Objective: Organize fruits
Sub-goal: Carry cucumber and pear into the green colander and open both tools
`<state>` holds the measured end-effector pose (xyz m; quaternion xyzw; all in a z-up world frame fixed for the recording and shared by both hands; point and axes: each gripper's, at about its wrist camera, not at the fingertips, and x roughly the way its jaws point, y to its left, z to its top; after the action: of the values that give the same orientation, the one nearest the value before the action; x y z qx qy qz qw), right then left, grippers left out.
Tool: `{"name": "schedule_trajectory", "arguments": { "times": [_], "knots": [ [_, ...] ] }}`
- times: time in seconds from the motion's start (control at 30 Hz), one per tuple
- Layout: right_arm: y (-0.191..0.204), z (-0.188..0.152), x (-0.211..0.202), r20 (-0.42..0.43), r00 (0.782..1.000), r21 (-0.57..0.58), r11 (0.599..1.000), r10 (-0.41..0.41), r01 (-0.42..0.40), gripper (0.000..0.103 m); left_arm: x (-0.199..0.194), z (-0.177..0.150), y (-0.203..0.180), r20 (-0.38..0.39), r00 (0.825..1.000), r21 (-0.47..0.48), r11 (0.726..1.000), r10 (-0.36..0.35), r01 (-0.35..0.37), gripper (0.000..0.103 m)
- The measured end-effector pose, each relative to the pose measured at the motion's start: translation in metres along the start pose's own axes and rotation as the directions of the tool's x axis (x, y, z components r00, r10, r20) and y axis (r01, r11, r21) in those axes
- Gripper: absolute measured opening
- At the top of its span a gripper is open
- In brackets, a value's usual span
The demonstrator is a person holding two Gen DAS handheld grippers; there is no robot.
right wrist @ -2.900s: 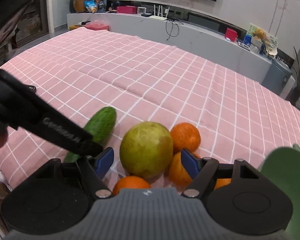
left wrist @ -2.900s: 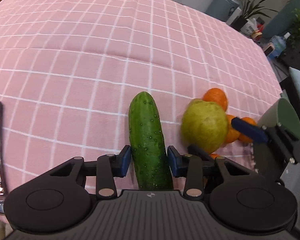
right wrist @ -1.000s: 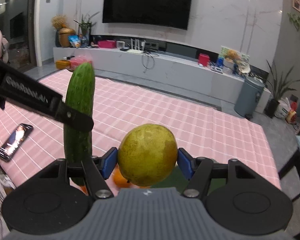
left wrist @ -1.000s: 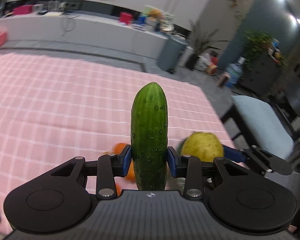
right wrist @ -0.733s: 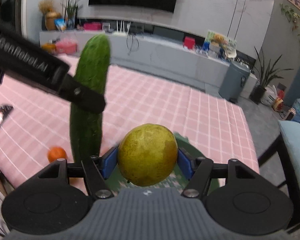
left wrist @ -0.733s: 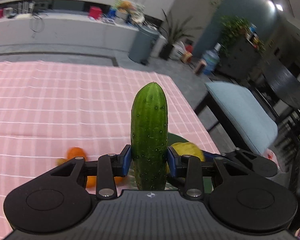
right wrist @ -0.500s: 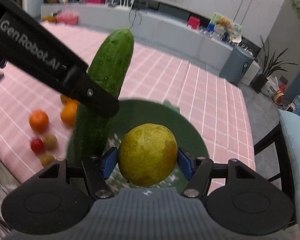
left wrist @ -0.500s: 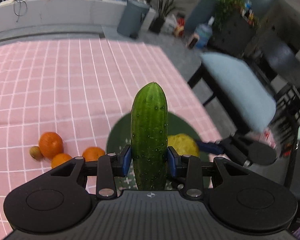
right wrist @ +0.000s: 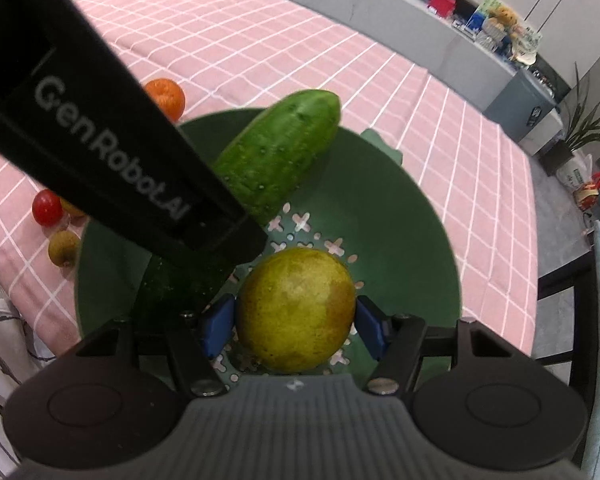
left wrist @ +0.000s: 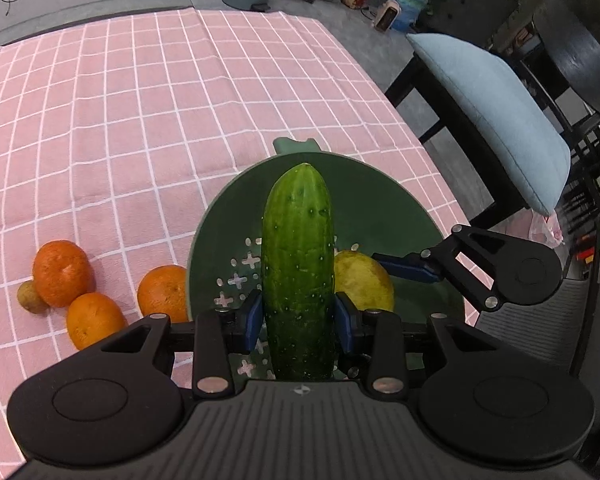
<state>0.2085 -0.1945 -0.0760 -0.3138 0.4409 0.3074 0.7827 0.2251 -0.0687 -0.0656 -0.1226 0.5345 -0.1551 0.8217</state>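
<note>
My left gripper [left wrist: 299, 320] is shut on a green cucumber [left wrist: 298, 264], held over a green colander bowl [left wrist: 372, 204]. My right gripper [right wrist: 296, 330] is shut on a yellow-green pear [right wrist: 296, 310], held inside the same bowl [right wrist: 400, 232], just right of the cucumber [right wrist: 280, 156]. The pear [left wrist: 364, 280] also shows in the left wrist view. Three oranges [left wrist: 62, 272] and a small brown fruit [left wrist: 30, 298] lie on the pink cloth left of the bowl.
The pink checked tablecloth [left wrist: 140, 92] covers the table. A red tomato [right wrist: 47, 208] and a small brown fruit [right wrist: 63, 248] lie near the front edge. A chair with a blue cushion [left wrist: 488, 108] stands right of the table.
Both grippers lifted their fruit off the cloth, swung right and came down over the green bowl. The oranges stayed on the cloth.
</note>
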Motion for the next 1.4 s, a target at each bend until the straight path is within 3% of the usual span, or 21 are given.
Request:
{"name": "schedule_trajectory", "arguments": {
  "times": [0.53, 0.73, 0.83, 1.07, 1.27, 1.4],
  "knots": [
    [0.001, 0.005, 0.005, -0.029, 0.999, 0.013, 1.000, 0.020, -0.019, 0.063, 0.016, 0.003, -0.010, -0.023, 0.997, 0.072, 0.995, 0.071, -0.070, 0.043],
    [0.007, 0.012, -0.002, -0.018, 0.999, -0.042, 0.998, -0.050, 0.049, 0.069, 0.013, 0.002, -0.012, -0.012, 0.997, 0.083, 0.994, 0.074, -0.073, 0.050],
    [0.010, 0.014, -0.008, -0.007, 0.997, -0.042, 0.996, -0.079, 0.078, 0.080, 0.006, -0.001, -0.014, 0.004, 0.997, 0.091, 0.993, 0.075, -0.075, 0.058],
    [0.022, 0.012, -0.031, 0.018, 0.979, -0.059, 0.977, -0.203, 0.203, 0.084, -0.019, -0.010, -0.017, 0.055, 0.996, 0.102, 0.992, 0.065, -0.071, 0.061],
    [0.034, 0.012, -0.060, 0.064, 0.961, 0.039, 0.963, -0.270, 0.268, 0.085, -0.050, -0.022, -0.020, 0.128, 0.990, 0.123, 0.990, 0.057, -0.072, 0.061],
    [0.041, 0.012, -0.082, 0.126, 0.962, 0.185, 0.958, -0.244, 0.219, 0.085, -0.073, -0.031, -0.017, 0.181, 0.983, 0.141, 0.987, 0.045, -0.071, 0.061]
  ]
}}
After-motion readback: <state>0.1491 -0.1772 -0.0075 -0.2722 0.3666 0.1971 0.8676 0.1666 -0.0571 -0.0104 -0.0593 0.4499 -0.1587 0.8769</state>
